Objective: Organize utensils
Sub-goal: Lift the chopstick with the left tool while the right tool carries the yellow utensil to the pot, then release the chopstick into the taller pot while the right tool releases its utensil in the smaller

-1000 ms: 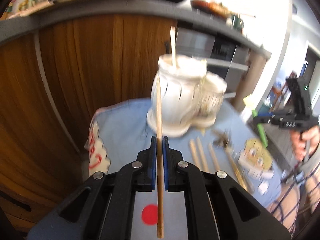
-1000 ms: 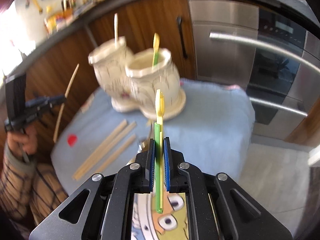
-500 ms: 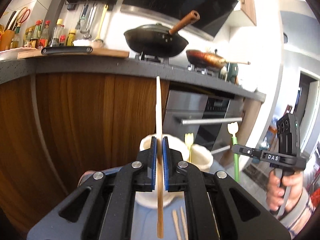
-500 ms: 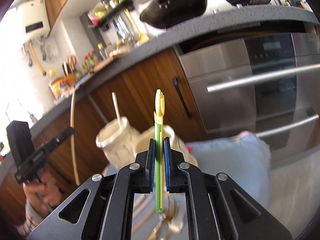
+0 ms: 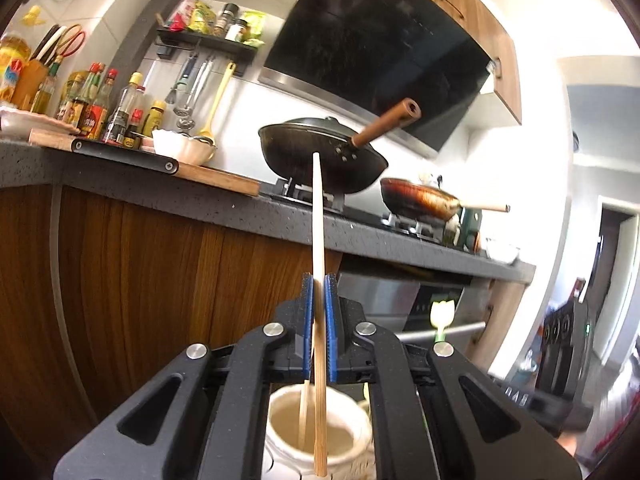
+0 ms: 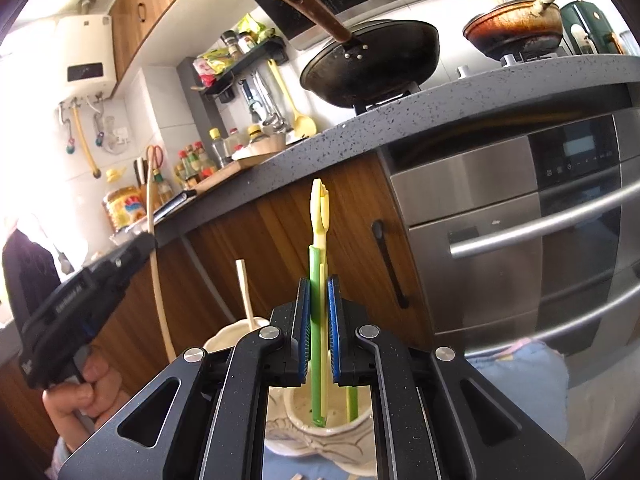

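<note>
Both grippers have risen and levelled: left gripper point(image 5: 319, 312) jaws clamp a chopstick point(image 5: 317, 220) above its holder point(image 5: 352, 436); right gripper point(image 6: 319, 320) jaws clamp a green-yellow fork point(image 6: 319, 232), ready to drop.

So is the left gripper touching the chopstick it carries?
Touching. The left wrist view shows the left gripper with blue pads pressed on both sides of the chopstick.

Left gripper point(image 5: 319, 316) jaws clamp an upright wooden chopstick point(image 5: 318, 240) — its lower end over the white holder point(image 5: 280, 436).
</note>
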{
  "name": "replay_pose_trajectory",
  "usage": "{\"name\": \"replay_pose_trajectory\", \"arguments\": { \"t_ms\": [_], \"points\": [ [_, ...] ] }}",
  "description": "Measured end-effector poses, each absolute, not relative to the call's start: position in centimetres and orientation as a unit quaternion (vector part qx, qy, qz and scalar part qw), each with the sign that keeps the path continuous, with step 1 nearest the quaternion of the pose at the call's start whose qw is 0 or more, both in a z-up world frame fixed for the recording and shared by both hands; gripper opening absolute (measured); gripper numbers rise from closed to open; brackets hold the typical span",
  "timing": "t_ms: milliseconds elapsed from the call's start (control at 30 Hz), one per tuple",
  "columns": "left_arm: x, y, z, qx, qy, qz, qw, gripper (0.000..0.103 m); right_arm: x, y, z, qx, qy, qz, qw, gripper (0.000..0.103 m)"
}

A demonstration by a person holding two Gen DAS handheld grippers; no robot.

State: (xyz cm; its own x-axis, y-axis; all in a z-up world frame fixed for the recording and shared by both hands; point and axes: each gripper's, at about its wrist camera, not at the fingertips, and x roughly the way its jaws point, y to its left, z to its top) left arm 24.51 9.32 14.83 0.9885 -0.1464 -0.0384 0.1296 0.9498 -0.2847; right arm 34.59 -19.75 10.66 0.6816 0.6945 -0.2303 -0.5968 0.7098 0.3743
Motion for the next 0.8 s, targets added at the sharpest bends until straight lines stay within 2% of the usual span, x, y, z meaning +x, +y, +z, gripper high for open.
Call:
{"name": "replay_pose_trajectory", "arguments": {
  "t_ms": [300, 800],
  "points": [
    [26.2, 9.1, 12.9, -0.145, 0.005, -0.045, 0.988, 0.005, 34.5, -18.1, 9.4, 0.099, 0.175, 0.336, 0.920, 0.009],
    [26.0, 7.8, 9.0, -0.084, 0.119, -0.042, 0.988, 0.005, 33.6, -16.8, 6.9, 0.023, 0.209, 0.312, 0.927, 0.009]
  ]
}}
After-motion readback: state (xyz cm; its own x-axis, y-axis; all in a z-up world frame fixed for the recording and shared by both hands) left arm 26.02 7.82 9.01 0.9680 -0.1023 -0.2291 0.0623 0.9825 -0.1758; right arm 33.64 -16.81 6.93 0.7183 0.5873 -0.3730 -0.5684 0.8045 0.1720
